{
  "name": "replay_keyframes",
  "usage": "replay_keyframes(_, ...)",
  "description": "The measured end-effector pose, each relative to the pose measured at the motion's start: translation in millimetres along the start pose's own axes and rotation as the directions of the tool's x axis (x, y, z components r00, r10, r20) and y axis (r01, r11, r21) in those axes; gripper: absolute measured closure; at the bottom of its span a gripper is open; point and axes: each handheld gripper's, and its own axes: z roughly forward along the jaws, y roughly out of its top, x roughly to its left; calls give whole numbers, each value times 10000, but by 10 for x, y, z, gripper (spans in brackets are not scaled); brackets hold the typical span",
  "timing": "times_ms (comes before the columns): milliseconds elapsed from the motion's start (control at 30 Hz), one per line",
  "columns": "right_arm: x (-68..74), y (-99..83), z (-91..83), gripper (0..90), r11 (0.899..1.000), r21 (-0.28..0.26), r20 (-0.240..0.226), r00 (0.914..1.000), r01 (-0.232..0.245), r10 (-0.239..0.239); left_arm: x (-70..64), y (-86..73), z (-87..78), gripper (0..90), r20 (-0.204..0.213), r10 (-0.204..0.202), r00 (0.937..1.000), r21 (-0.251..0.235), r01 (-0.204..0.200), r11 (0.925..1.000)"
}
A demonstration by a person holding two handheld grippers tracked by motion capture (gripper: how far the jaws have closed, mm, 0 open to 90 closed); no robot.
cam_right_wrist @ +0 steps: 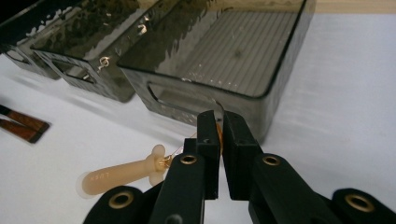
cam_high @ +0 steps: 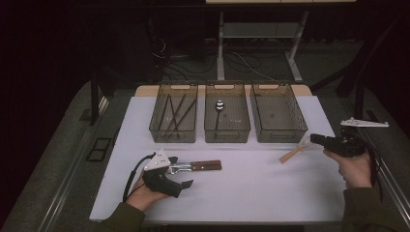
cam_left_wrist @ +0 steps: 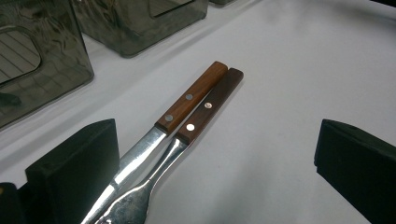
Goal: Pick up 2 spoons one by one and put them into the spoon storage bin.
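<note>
Black jaws of the right gripper [cam_right_wrist: 219, 154] sit nearest the lens in the right gripper view, pinched nearly together on a thin metal part of a small tool [cam_right_wrist: 126, 175] w/ a pale tan handle; which part they grip isn't clear. Handle hangs out to the side, and in the high view the tool [cam_high: 293, 153] slants down from the right gripper [cam_high: 316, 139] toward the white table [cam_high: 251, 188], just in front of the right bin [cam_high: 279, 112], which looks empty.

Left gripper [cam_high: 169, 169] is released: in the left gripper view its jaws stand wide apart around two pieces of cutlery lying side by side. These are a knife [cam_left_wrist: 187, 102] w/ a reddish-brown wood handle and a fork [cam_left_wrist: 205, 112] w/ a darker handle, both riveted, steel ends shiny, tines toward the camera. Both rest flat on the table, in front of the left bin [cam_high: 174, 112], which holds dark sticks, prob. chopsticks. Middle bin [cam_high: 227, 112] holds a spoon [cam_high: 219, 105].

Risks, as a guess:
- Grip on the tan tool is thin and off-centre, so the handle could swing or slip out over the bin wall.
- Knife and fork touch along their length; if the left jaws clamp now they may take both, or pinch one and flick the other away.
- Smooth steel gives the pads little bite, so a low, flat grab may skid on the table.
</note>
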Motion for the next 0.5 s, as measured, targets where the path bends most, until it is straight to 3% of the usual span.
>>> replay_keyframes(300,191,165,50,851,9996,-274,-265,9996,63,-70,0,-3,-4,0,5,47,10000,39,-47,10000)
replay_keyframes(500,324,278,84,850,9982,-480,-494,9981,348,-371,-2,-8,9,0,26,82,10000,86,-82,9999)
